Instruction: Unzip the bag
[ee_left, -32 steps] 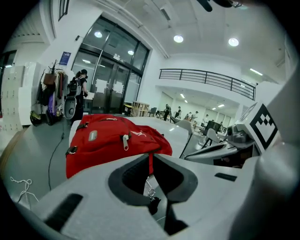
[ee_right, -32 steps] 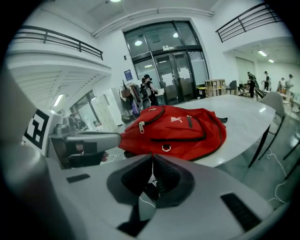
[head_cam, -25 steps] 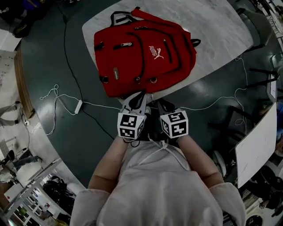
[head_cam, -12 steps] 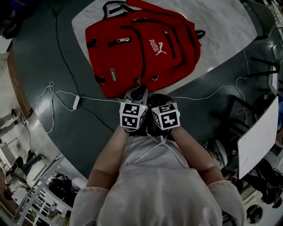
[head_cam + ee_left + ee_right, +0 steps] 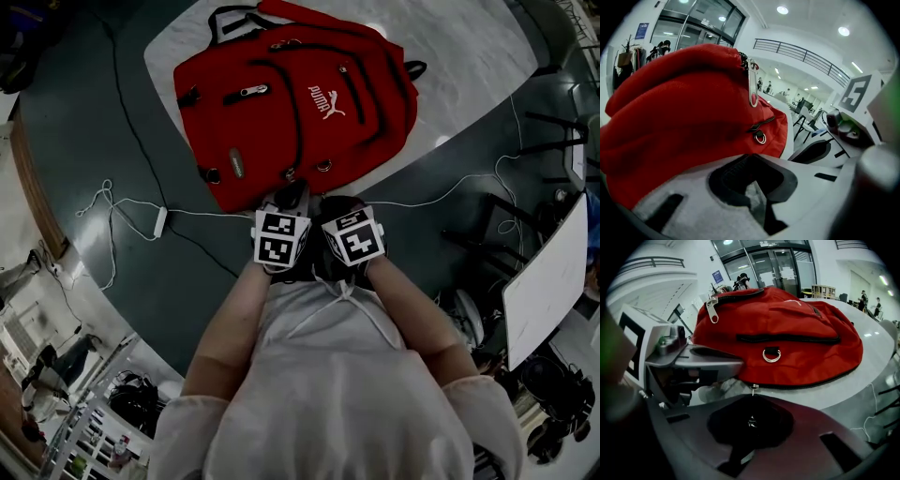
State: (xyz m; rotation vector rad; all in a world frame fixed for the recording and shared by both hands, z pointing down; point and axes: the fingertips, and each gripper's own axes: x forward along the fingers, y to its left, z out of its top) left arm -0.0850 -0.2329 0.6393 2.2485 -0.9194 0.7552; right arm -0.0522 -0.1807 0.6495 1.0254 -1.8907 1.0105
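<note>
A red backpack lies flat on a pale round table. Both grippers sit side by side at its near bottom edge. My left gripper has its jaws together, and the red fabric bulges just beyond its tip. My right gripper is shut too. In the right gripper view a small metal zipper pull at the end of the bag's bottom zip drops into its tip. A long silver pull and a D-ring show higher on the bag.
White cables with an adapter trail over the dark floor left of the table. A white board and dark chair legs stand on the right. The person's body fills the lower head view.
Both grippers have drawn closer together and closer to the bag's bottom edge. The right one shifted left toward the left one.
</note>
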